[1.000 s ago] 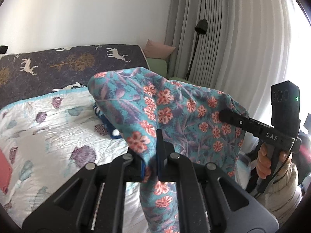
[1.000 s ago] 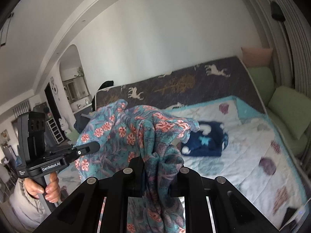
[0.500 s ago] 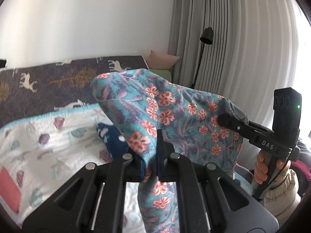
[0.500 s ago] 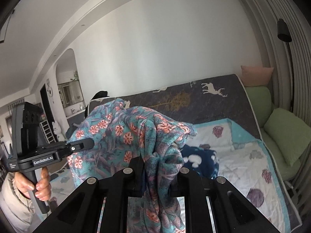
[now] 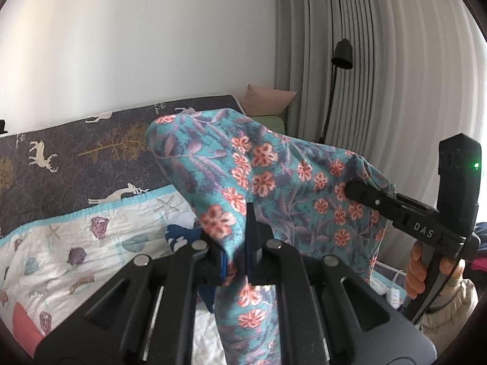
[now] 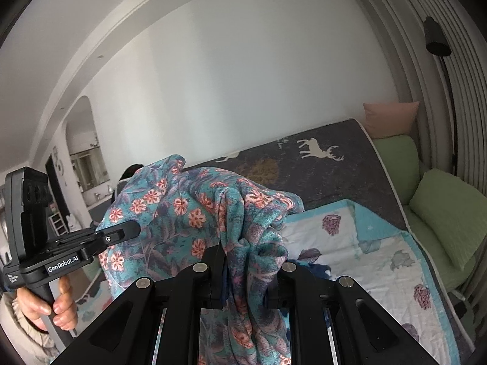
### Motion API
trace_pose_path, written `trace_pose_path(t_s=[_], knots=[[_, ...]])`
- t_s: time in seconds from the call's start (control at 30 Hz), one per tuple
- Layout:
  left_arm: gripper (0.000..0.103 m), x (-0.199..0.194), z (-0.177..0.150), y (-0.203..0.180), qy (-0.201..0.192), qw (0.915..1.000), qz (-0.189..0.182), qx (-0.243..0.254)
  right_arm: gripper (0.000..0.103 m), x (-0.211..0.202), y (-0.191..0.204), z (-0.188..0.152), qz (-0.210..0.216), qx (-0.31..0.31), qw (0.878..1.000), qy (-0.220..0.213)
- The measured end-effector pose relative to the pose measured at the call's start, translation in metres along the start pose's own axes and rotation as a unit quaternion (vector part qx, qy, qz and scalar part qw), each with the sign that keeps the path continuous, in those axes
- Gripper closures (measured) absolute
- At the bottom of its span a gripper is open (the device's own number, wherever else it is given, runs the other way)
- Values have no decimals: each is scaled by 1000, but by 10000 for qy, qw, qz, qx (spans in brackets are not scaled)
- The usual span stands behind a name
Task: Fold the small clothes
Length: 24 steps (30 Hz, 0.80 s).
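I see my left gripper (image 5: 236,243) clenched on the floral garment (image 5: 274,182). My right gripper (image 6: 248,270) grasps the same garment, which hangs stretched between them above the bed (image 6: 380,258).

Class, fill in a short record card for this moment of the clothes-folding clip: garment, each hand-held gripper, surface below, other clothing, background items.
garment: floral teal cloth, lifted off the bed, stretched between both tools
left hand-held gripper: shut on the floral teal cloth
right hand-held gripper: shut on a bunched edge of the same cloth
surface below: quilt with shell print, on the bed
other clothing: dark blue garment lying on the quilt, partly hidden
background: grey curtain, black lamp, pink cushion, green cushion
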<state>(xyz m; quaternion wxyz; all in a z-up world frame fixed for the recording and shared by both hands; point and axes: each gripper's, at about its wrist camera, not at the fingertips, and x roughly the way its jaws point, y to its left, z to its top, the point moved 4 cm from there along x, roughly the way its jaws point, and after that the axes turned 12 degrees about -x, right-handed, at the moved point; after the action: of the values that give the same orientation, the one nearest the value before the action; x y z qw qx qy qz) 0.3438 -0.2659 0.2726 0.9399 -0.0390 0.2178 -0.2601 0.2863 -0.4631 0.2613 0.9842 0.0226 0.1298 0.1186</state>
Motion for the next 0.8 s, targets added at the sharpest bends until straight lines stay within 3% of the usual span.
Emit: trace_pose_path(t_s=[0.33, 0.57, 0.8], knots=[[93, 101, -10, 23, 262, 9994, 213, 46, 89, 95, -46, -21, -186, 80, 9993, 318], [93, 180, -28, 43, 399, 9981, 431, 191, 89, 172, -84, -60, -378, 298, 9976, 498], [92, 271, -75, 90, 766, 9890, 1258, 147, 89, 269, -94, -107, -573, 59, 9928, 1053]])
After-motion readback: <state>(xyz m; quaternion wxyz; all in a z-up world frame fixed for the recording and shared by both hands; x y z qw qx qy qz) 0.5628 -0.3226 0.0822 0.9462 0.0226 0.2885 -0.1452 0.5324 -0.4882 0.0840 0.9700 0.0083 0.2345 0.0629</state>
